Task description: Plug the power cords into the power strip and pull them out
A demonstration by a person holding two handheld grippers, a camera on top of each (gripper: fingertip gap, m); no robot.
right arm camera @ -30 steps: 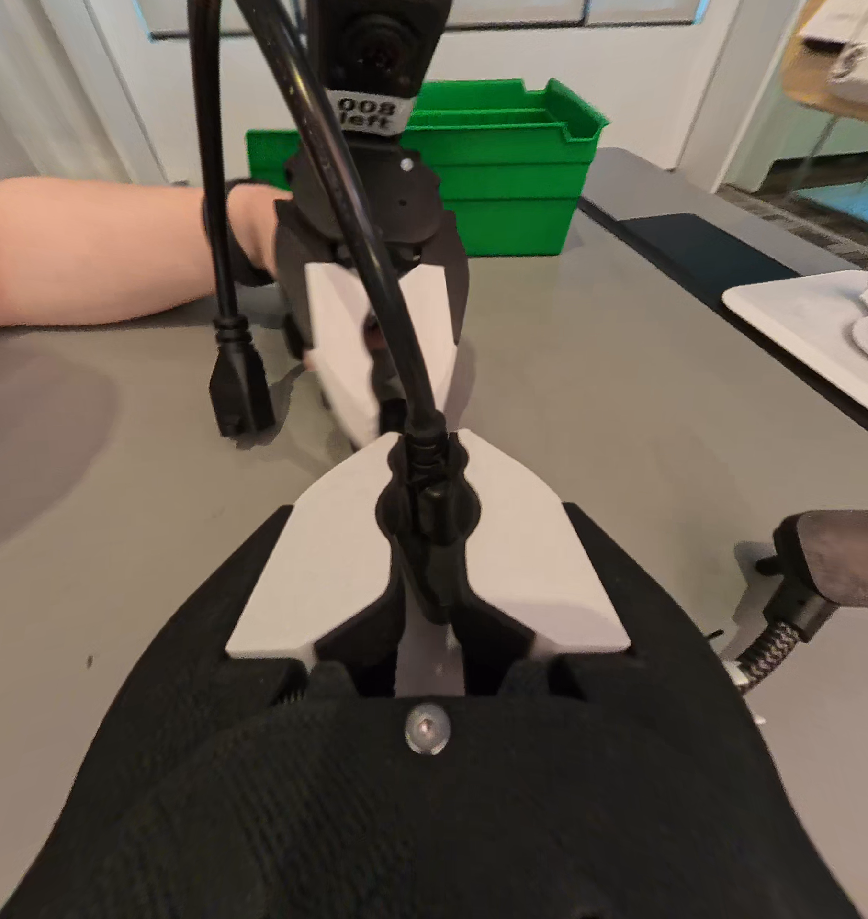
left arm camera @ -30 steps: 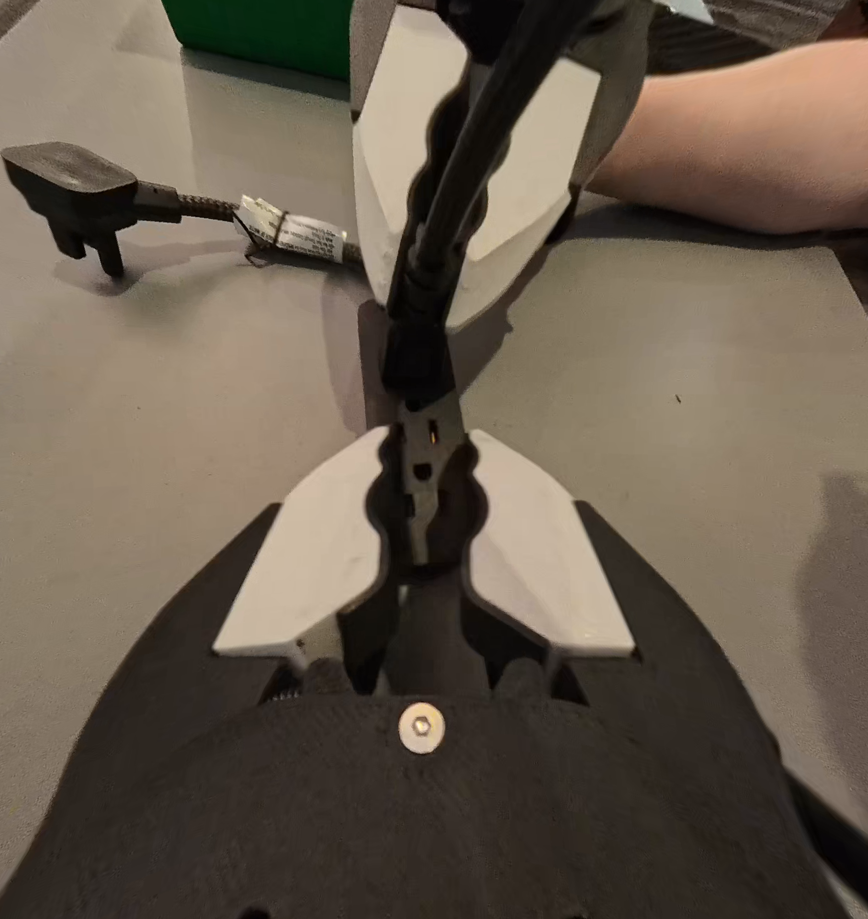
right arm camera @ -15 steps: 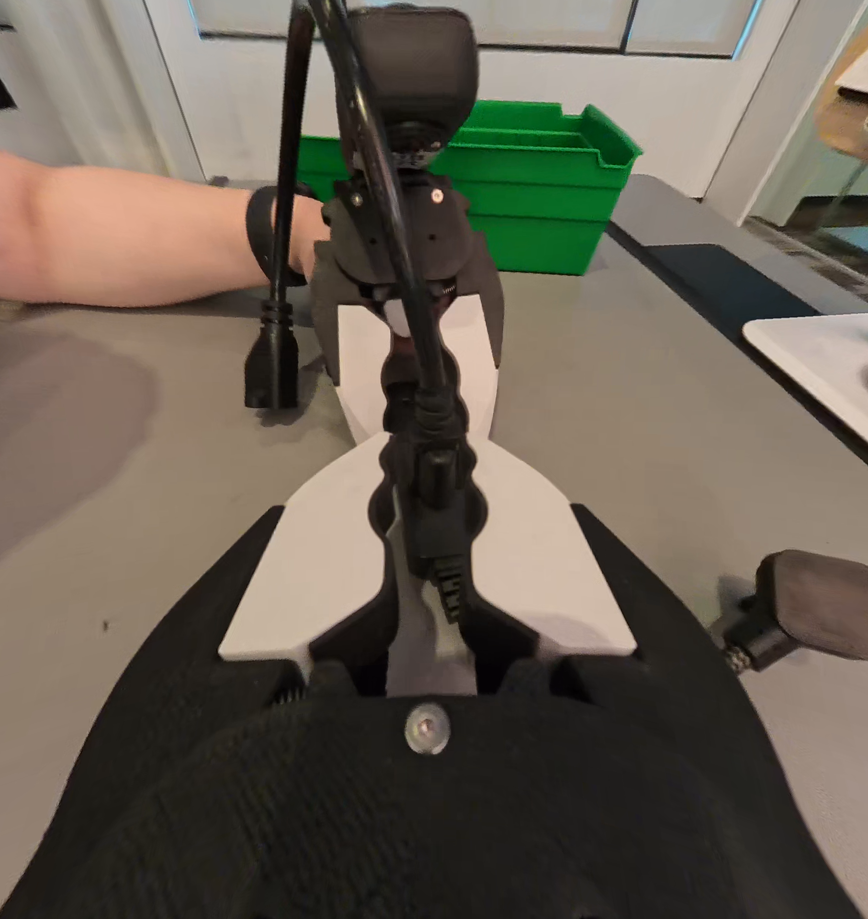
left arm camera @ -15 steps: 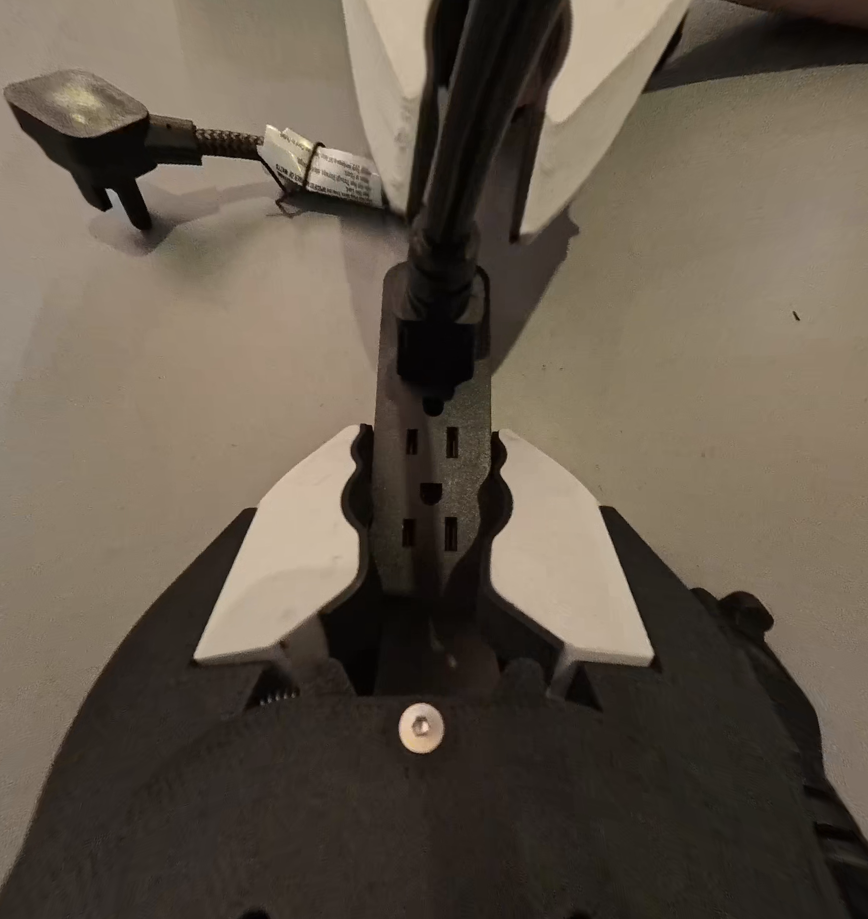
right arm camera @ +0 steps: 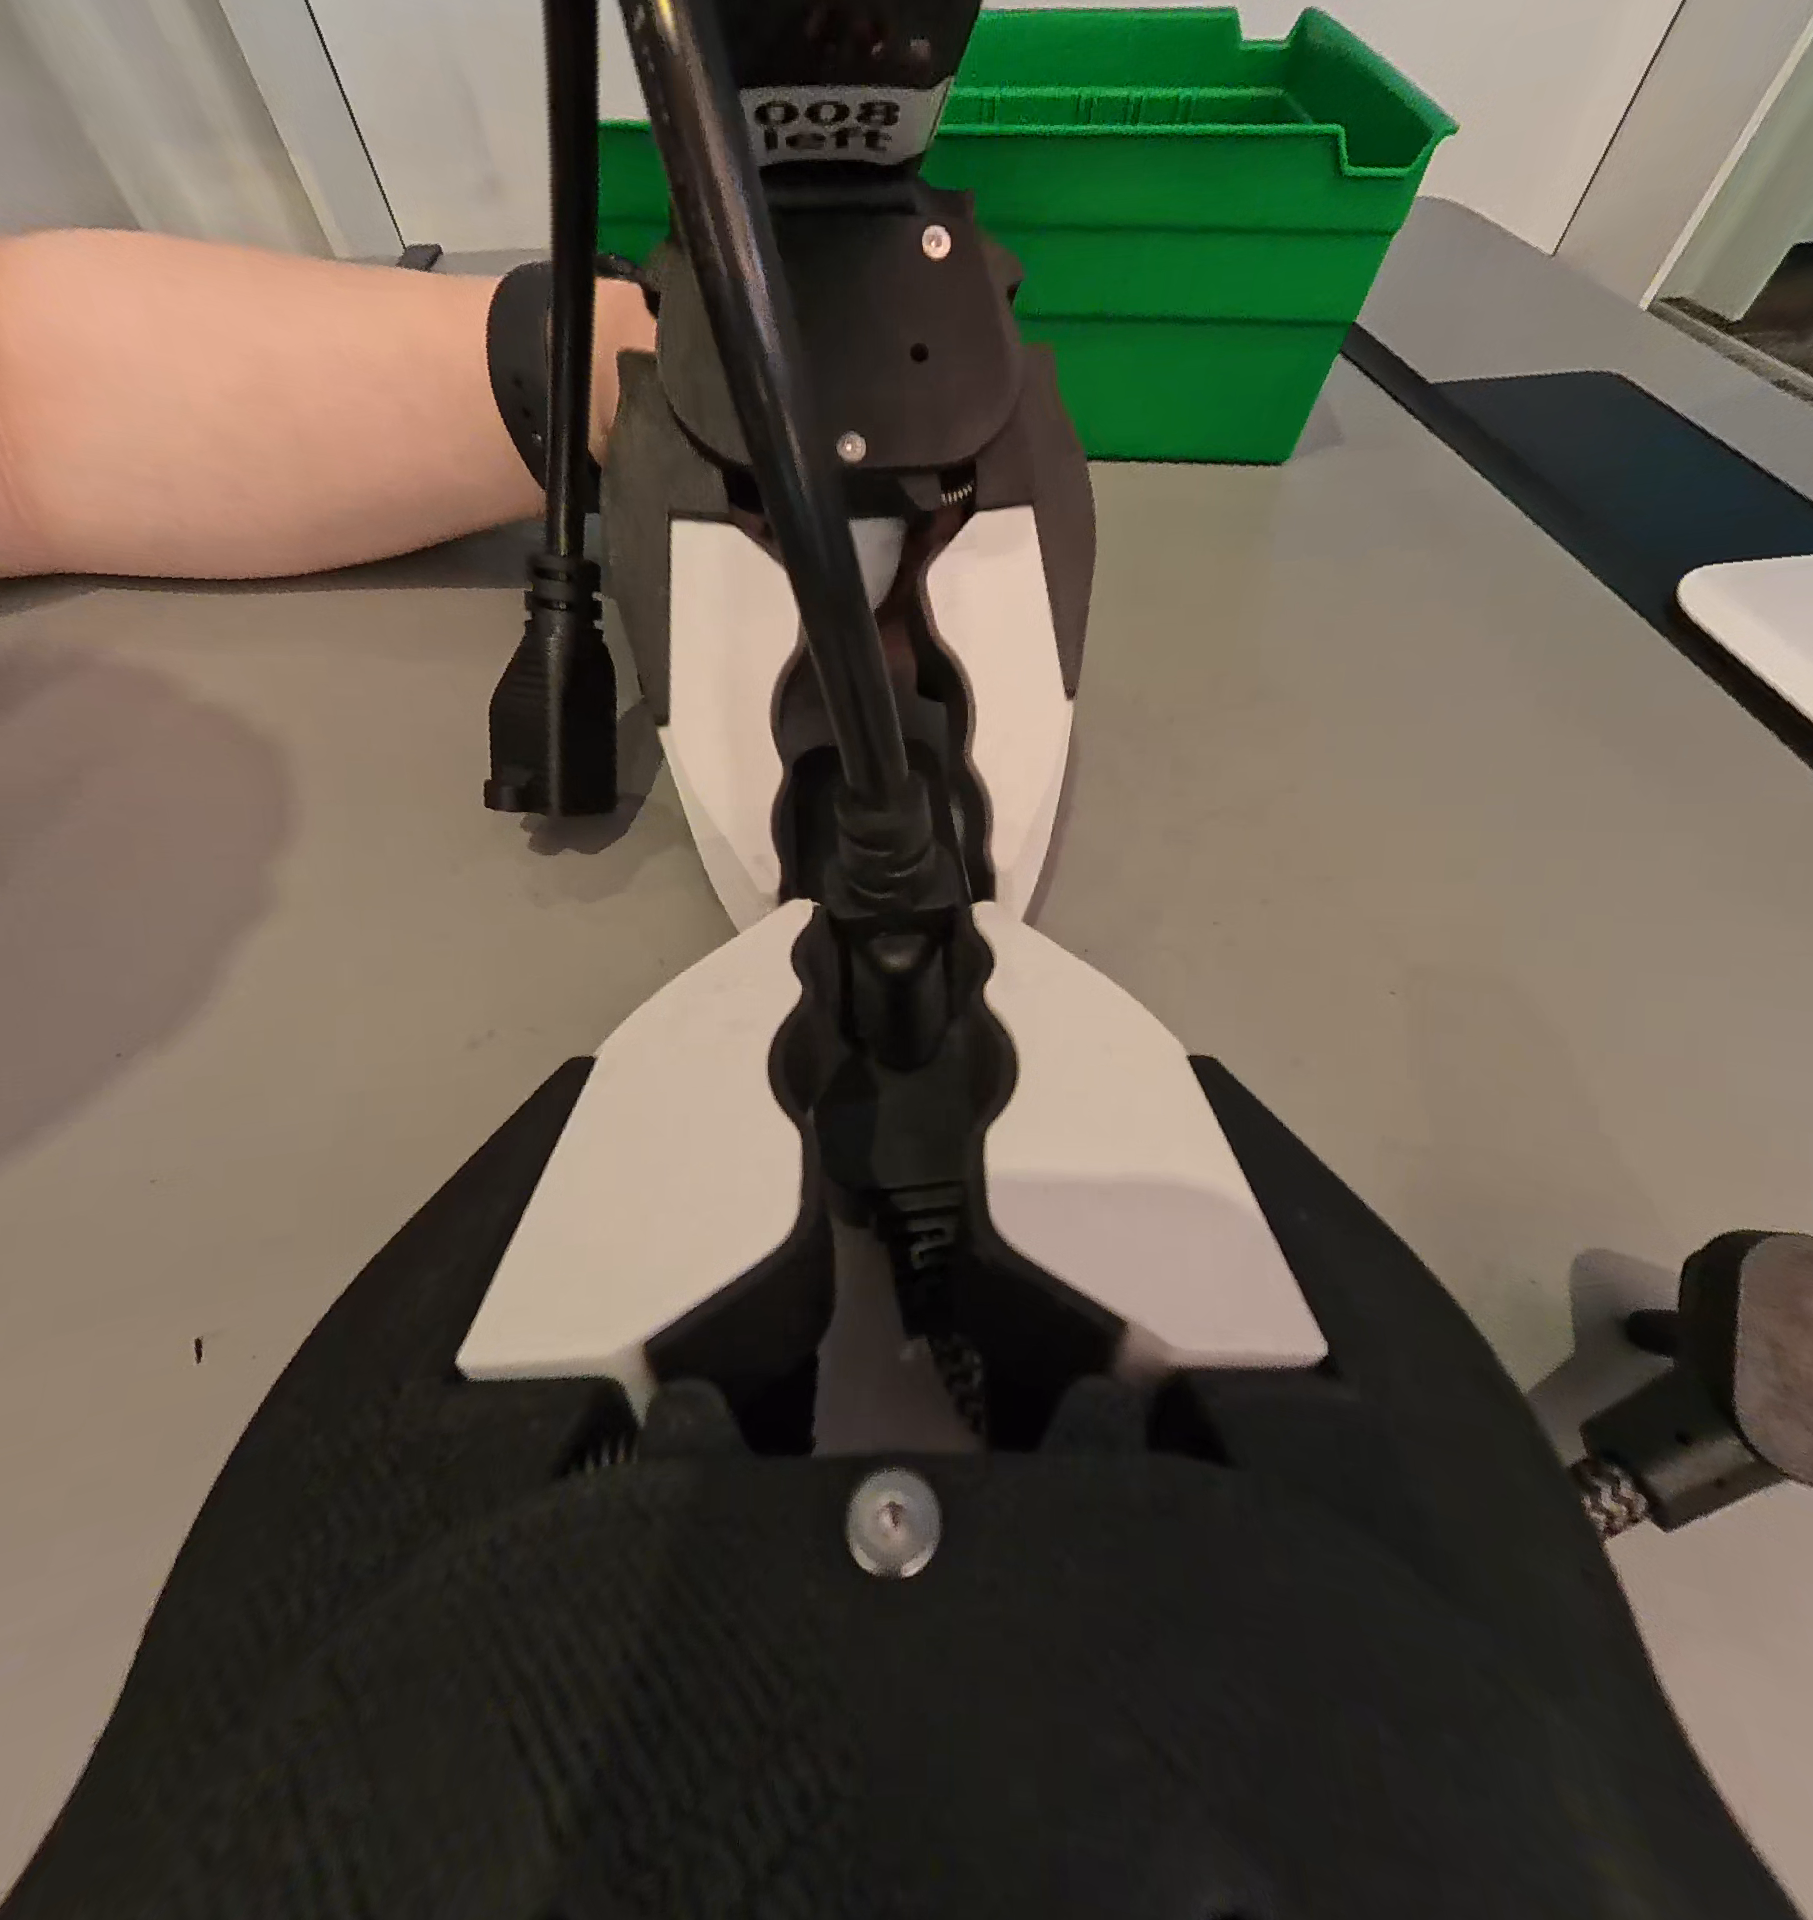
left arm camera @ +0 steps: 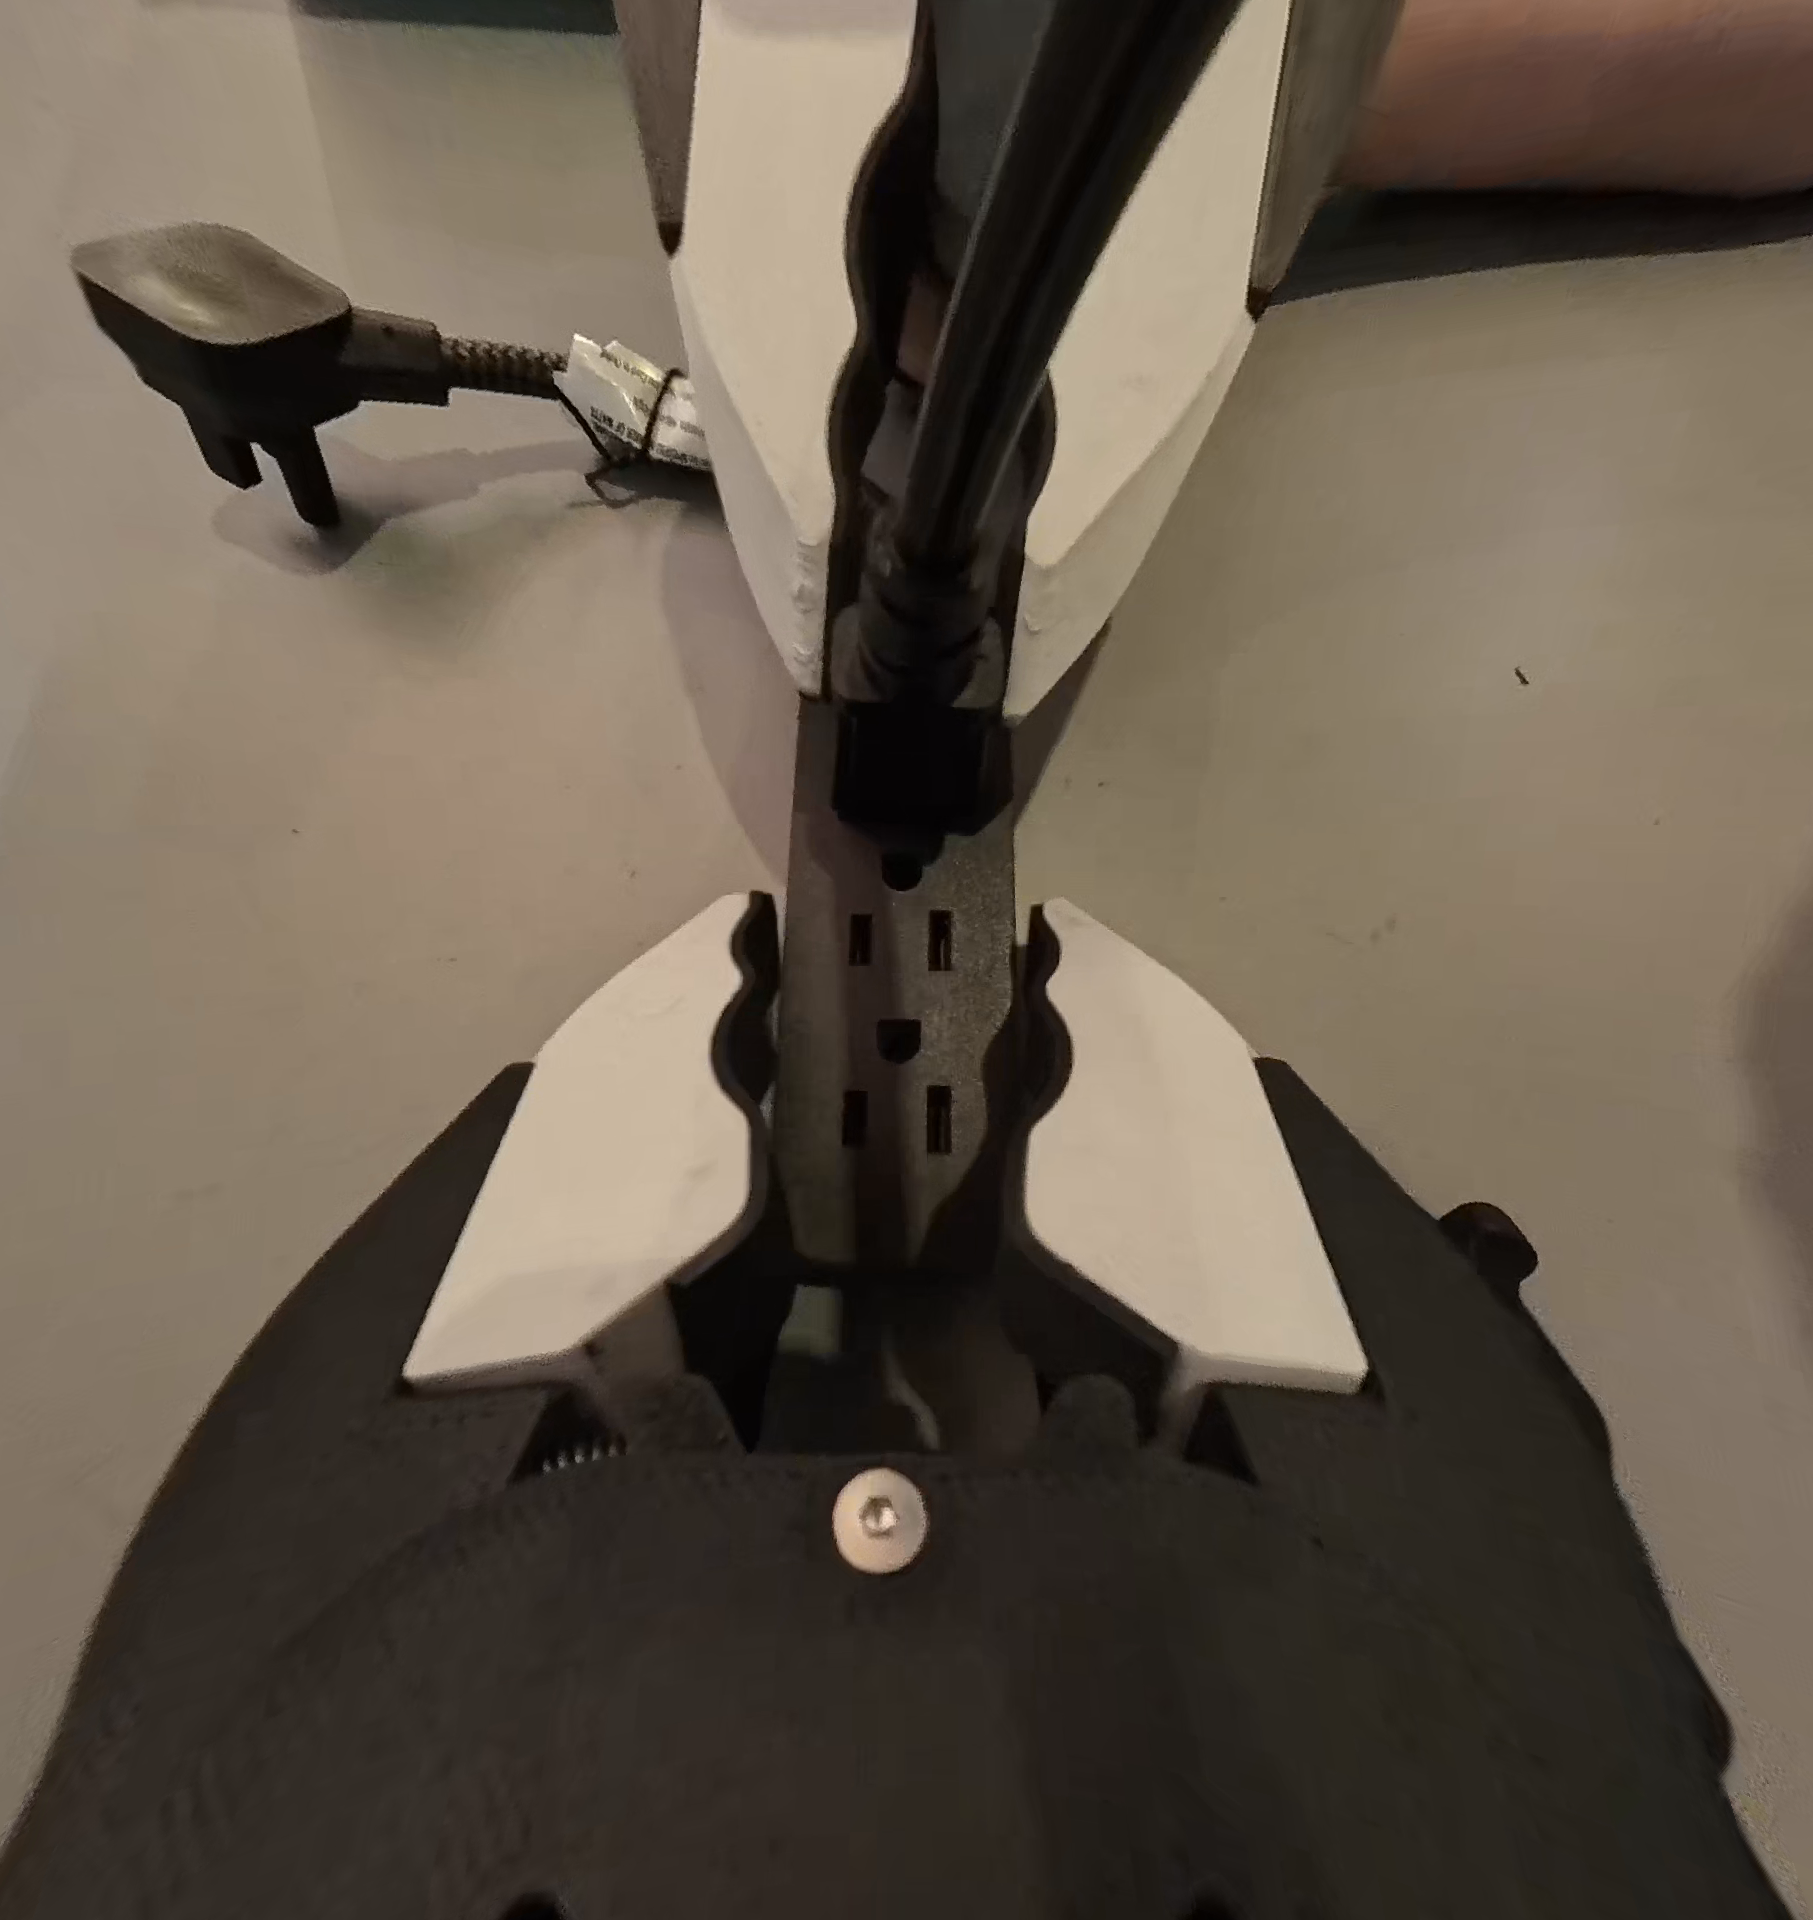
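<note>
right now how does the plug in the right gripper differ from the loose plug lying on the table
The held plug is small and blocky, and sits against the power strip in the right gripper; the loose plug is broader and flatter, lying free on the table. The held plug's prongs are hidden; the loose plug's point down, exposed. The held plug has a smooth cord, the loose one a braided cord. Both are black.

Black claw (left arm camera: 897,997) bodies, white wavy-edged fingers (left arm camera: 611,1122), silver screw (left arm camera: 879,1550).

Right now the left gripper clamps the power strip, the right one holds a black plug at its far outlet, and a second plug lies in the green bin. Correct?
Not quite. The second plug lies on the grey table, not in the green bin, as the left wrist view shows. The rest holds.
</note>
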